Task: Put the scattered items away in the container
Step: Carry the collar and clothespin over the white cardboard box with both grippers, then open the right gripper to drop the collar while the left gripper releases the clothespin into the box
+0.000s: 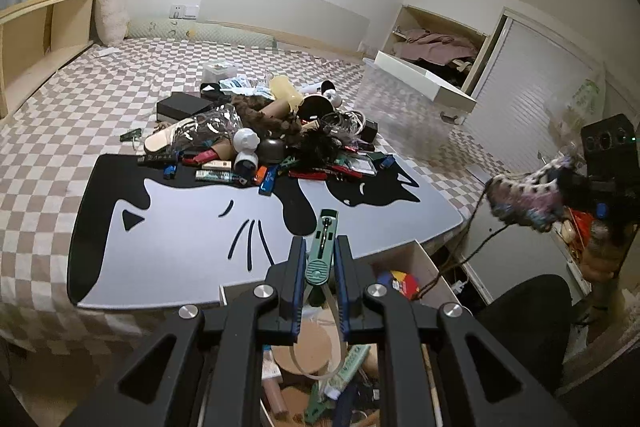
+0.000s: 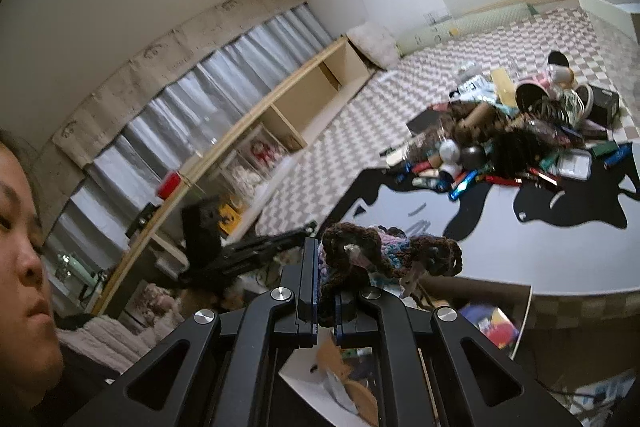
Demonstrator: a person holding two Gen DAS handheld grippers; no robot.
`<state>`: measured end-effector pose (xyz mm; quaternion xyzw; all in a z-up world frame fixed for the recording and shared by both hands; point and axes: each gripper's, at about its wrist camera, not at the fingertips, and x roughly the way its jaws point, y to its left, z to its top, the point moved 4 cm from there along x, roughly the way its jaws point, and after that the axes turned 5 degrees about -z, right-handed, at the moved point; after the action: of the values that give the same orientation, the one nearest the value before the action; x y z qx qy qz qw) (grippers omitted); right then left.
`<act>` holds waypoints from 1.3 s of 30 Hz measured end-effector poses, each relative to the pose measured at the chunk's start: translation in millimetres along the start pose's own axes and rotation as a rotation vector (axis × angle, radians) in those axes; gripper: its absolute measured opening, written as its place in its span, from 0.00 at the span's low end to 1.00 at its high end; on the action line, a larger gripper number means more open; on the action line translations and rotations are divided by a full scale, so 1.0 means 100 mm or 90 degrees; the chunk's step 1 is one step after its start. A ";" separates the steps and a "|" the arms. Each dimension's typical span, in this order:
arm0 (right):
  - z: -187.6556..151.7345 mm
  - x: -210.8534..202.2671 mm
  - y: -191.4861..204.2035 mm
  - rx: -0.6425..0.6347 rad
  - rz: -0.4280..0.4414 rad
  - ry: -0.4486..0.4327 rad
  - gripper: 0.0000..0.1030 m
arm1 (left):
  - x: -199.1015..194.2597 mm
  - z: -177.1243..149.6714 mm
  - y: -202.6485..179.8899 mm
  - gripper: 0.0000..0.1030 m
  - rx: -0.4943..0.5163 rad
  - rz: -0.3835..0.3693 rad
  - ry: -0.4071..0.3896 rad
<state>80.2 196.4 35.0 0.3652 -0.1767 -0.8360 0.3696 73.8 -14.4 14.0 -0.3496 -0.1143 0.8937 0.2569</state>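
My left gripper [image 1: 320,247] is shut on a green clip [image 1: 323,249] and holds it above the open white container [image 1: 420,259] at the bed's near edge. The container holds several items: cardboard discs, a tube, coloured blocks. My right gripper [image 2: 326,267] is shut on a multicoloured crochet piece [image 2: 384,247] with a dangling brown yarn tail; it shows at the right of the left wrist view [image 1: 528,195], right of and above the container [image 2: 524,311]. A pile of scattered items [image 1: 272,135] lies at the far end of the cat-pattern mat [image 1: 180,227].
The mat lies on a checkered bedspread [image 1: 60,107]. A black box [image 1: 184,107] sits left of the pile. A clear bin with a white lid [image 1: 424,79] stands at the back right. A wooden shelf [image 1: 36,39] runs along the left. A person's face [image 2: 20,235] is at the left.
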 end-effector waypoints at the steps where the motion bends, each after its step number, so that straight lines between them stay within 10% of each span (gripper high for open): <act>1: -0.03 0.02 -0.02 0.002 -0.005 0.009 0.07 | -0.01 -0.02 -0.01 0.14 -0.001 0.000 0.002; 24: -0.64 0.85 -0.76 0.068 -0.179 0.188 0.07 | 0.27 -0.47 -0.08 0.14 -0.041 -0.012 0.088; 39: -0.94 1.27 -1.10 0.043 -0.268 0.278 0.07 | 0.69 -0.65 0.16 0.14 -0.048 0.063 0.148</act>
<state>37.5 172.4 -151.3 0.5773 -0.0413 -0.7893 0.2051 68.5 10.9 -78.8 -0.4657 -0.0996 0.8538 0.2105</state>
